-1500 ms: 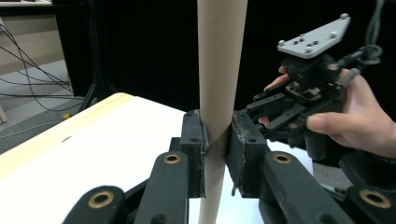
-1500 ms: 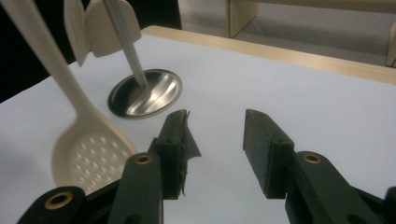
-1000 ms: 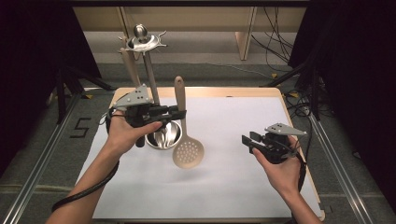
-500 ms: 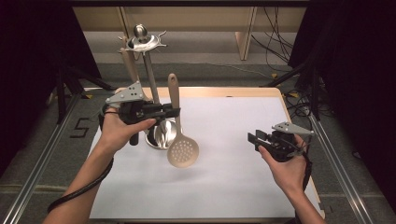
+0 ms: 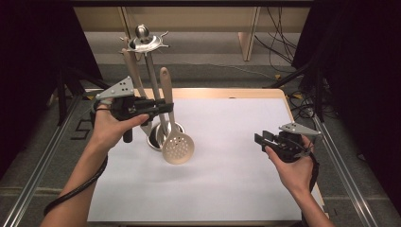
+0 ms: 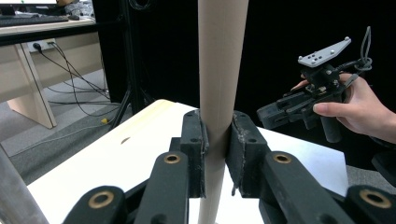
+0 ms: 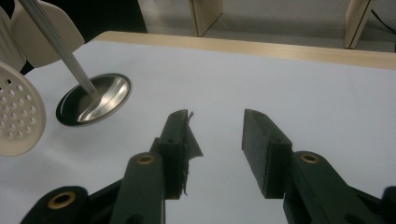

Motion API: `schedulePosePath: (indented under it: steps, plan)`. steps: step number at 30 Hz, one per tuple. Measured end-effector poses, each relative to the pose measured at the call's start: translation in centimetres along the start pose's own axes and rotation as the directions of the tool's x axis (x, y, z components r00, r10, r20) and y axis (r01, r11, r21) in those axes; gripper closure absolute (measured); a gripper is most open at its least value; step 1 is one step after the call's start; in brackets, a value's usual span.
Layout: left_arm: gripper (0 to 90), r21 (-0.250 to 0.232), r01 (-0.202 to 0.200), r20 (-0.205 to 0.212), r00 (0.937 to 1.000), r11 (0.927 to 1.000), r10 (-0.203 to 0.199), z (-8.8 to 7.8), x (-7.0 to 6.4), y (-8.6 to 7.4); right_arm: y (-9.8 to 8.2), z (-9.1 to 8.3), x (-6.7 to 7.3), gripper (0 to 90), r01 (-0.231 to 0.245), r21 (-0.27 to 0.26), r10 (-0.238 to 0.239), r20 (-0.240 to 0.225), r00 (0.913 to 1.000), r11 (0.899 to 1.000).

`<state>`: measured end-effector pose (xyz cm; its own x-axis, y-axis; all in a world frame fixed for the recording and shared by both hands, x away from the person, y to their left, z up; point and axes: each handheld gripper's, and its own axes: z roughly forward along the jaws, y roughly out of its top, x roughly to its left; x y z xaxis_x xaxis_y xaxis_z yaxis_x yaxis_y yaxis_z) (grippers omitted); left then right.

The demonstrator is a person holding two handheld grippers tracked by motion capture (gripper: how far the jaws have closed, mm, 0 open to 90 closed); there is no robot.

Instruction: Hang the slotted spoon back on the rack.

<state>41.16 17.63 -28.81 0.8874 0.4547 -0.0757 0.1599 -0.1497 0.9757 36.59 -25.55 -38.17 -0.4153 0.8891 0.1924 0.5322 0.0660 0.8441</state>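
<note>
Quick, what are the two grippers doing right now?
Left gripper: shut on the skimmer by its wooden handle.
Right gripper: open, holding nothing.

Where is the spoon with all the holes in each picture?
High view: the slotted spoon hangs left of centre, its handle clamped in the left tool.
Left gripper view: its wooden handle stands upright, centre.
Right gripper view: its holed head sits at the left edge.
Shared landmark: the white table sheet.

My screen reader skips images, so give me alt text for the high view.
The left claw grips the wooden handle of a slotted spoon, held upright beside a metal utensil stand on a white-covered table. The right claw is open, held above the table's right side.
</note>
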Motion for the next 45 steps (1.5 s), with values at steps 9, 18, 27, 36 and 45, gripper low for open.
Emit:
schedulePosePath:
  steps: [9, 18, 27, 36, 45]
  plan:
    - [76.6, -0.009, 0.007, -0.003, 1.0000, 0.9999, -0.007, -0.8, 0.3, -0.1, 0.0, 0.1, -0.4, 62.0, 0.025, -0.007, -0.025, 0.023, 0.9994, 1.000]
    - [76.6, -0.017, 0.004, -0.010, 0.9999, 0.9998, -0.004, -1.3, 0.4, 0.3, -0.1, 0.3, -0.4, 62.0, 0.036, 0.016, -0.036, 0.045, 0.9983, 0.999]
    - [76.6, -0.014, 0.002, -0.011, 0.9999, 0.9999, -0.002, -1.4, 0.7, 0.4, 0.0, 0.3, -0.4, 62.0, 0.009, -0.004, -0.009, 0.026, 0.9996, 1.000]
    - [76.6, -0.013, 0.001, -0.010, 0.9999, 0.9999, -0.001, -1.5, 1.4, 0.7, 0.2, 0.3, -0.5, 61.8, 0.029, -0.003, -0.029, 0.022, 0.9993, 1.000]
    - [76.6, -0.008, 0.005, -0.012, 0.9999, 1.0000, -0.005, -1.6, 1.7, 0.9, 0.2, 0.3, -0.6, 61.7, 0.025, -0.009, -0.024, 0.035, 0.9991, 1.000]
